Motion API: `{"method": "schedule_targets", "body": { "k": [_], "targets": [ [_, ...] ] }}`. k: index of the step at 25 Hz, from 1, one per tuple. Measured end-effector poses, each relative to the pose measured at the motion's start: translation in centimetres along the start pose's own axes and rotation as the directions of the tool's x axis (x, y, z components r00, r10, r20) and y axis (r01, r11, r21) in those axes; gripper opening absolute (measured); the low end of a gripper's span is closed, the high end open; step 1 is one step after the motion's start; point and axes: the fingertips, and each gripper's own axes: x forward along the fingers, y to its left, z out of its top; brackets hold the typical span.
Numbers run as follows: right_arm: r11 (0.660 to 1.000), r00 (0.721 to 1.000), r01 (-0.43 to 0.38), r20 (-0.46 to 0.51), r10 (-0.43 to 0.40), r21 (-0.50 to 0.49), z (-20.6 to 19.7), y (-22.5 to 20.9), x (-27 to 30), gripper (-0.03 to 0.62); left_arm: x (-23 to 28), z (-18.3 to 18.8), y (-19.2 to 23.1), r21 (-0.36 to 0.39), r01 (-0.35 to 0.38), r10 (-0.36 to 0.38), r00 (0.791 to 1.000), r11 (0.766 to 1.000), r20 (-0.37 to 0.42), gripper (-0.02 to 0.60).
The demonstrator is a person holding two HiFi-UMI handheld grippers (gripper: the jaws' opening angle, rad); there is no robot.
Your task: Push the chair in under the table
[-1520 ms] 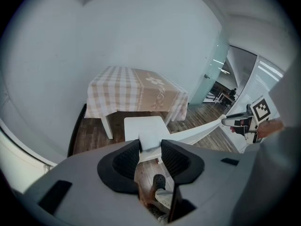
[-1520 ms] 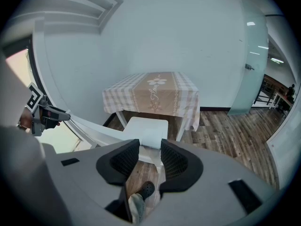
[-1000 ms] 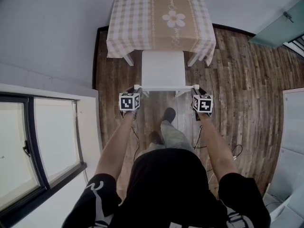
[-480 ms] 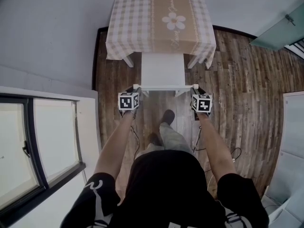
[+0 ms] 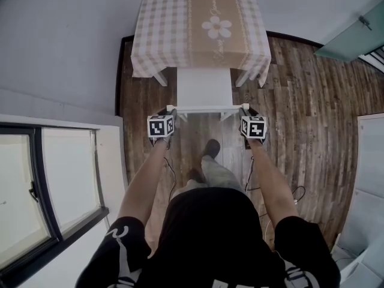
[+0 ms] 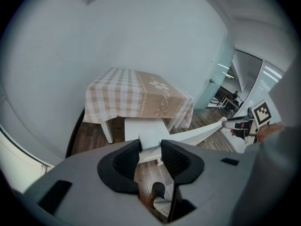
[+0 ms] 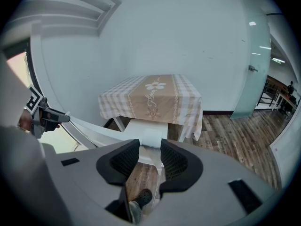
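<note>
Both my arms reach forward, angled down. The left tongs (image 5: 170, 110) and right tongs (image 5: 244, 110) each clamp a top corner of the backrest of the one white chair (image 5: 205, 87). Its seat lies partly under the near edge of the single table (image 5: 201, 26).

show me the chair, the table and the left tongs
chair (image 5: 204, 86): head view, on the white seat.
table (image 5: 174, 23): head view, on the checked cloth over its top.
left tongs (image 6: 150, 145): left gripper view, midway between the tips, which clasp the chair's back.
</note>
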Motion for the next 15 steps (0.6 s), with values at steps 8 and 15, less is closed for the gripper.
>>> {"method": "schedule_targets", "body": {
  "k": [8,15],
  "targets": [
    [1.000,1.000,0.000,-0.002,0.000,0.007,1.1,-0.5,1.1,0.143,0.9,1.2,0.1,0.000,0.009,-0.009,1.000,1.000,0.016,0.150],
    [1.000,1.000,0.002,-0.002,-0.002,0.010,2.3,-1.1,2.1,0.143,1.9,2.5,0.4,-0.003,0.004,-0.004,1.000,1.000,0.021,0.150]
  ]
}}
